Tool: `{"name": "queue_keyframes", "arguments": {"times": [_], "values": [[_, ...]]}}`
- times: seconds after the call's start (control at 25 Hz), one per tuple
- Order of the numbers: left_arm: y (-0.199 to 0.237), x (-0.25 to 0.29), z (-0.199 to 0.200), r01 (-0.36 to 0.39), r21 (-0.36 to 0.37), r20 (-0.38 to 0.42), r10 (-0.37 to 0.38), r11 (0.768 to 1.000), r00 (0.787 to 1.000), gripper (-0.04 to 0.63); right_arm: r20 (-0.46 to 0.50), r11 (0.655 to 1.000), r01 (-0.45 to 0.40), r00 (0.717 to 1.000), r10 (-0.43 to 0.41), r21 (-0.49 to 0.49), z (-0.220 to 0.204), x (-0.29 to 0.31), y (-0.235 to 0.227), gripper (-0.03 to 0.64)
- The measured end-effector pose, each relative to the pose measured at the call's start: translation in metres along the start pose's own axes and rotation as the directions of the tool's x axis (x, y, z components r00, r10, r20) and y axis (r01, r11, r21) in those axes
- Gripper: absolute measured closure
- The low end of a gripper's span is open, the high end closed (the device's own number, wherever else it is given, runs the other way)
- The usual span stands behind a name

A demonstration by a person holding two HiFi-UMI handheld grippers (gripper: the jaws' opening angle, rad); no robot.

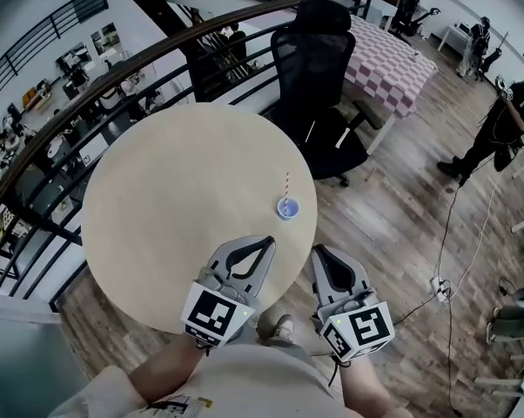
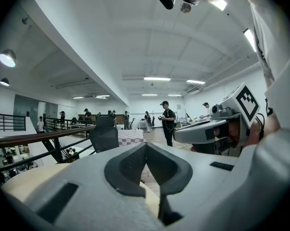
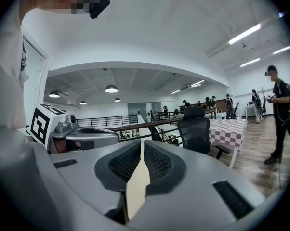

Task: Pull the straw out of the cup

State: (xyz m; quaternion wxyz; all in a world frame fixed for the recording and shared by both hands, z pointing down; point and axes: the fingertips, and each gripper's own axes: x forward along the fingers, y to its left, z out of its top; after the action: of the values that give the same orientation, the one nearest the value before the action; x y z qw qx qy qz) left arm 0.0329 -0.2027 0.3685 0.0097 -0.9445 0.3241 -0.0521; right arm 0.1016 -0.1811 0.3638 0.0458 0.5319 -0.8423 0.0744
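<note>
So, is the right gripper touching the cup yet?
Apart. The head view shows a clear gap between the right gripper and the cup, which stands on the table with its straw.

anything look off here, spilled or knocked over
Nothing stands out. The small blue cup stands upright near the right edge of the round table, with the striped straw in it and no spill visible.

Round wooden table (image 1: 157,207) carries one small cup (image 1: 287,208).
</note>
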Motion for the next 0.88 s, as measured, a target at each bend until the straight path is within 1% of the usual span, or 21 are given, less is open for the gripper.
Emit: {"name": "queue_keyframes", "arguments": {"times": [0.08, 0.2, 0.32, 0.4, 0.48, 0.56, 0.72, 0.76, 0.88], "values": [[-0.001, 0.002, 0.001, -0.011, -0.001, -0.002, 0.011, 1.0, 1.0, 0.583, 0.005, 1.0, -0.019, 1.0, 0.019, -0.002, 0.001, -0.001, -0.003, 0.584], [0.003, 0.006, 0.002, -0.032, -0.009, -0.008, 0.032, 0.999, 0.999, 0.581, 0.012, 1.0, -0.008, 1.0, 0.008, -0.002, 0.003, 0.0, -0.015, 0.584], [0.007, 0.011, 0.006, -0.046, -0.026, -0.012, 0.046, 0.999, 0.999, 0.581, 0.048, 0.999, 0.006, 0.999, -0.007, 0.035, 0.011, 0.004, -0.028, 0.584], [0.008, 0.016, 0.015, -0.048, -0.026, 0.006, 0.048, 0.999, 0.999, 0.583, 0.072, 0.999, -0.005, 0.997, 0.002, 0.046, 0.019, 0.007, -0.031, 0.584], [0.011, 0.019, 0.027, -0.058, -0.023, 0.034, 0.059, 0.998, 0.998, 0.583, 0.088, 1.0, -0.013, 0.996, 0.01, 0.028, 0.028, 0.013, -0.032, 0.583], [0.017, 0.023, 0.036, -0.075, -0.038, 0.059, 0.077, 0.996, 0.995, 0.582, 0.095, 1.0, -0.018, 0.995, 0.017, 0.001, 0.036, 0.019, -0.034, 0.583], [0.034, 0.033, 0.042, -0.096, -0.021, 0.1, 0.097, 0.995, 0.99, 0.581, 0.095, 0.998, -0.013, 0.995, 0.018, -0.062, 0.048, 0.034, -0.043, 0.583], [0.038, 0.036, 0.042, -0.1, -0.017, 0.098, 0.101, 0.995, 0.99, 0.583, 0.099, 0.997, -0.008, 0.995, 0.015, -0.071, 0.049, 0.039, -0.046, 0.576], [0.051, 0.044, 0.038, -0.114, -0.012, 0.096, 0.114, 0.993, 0.989, 0.581, 0.105, 0.998, -0.004, 0.994, 0.011, -0.065, 0.05, 0.053, -0.052, 0.518]]}}
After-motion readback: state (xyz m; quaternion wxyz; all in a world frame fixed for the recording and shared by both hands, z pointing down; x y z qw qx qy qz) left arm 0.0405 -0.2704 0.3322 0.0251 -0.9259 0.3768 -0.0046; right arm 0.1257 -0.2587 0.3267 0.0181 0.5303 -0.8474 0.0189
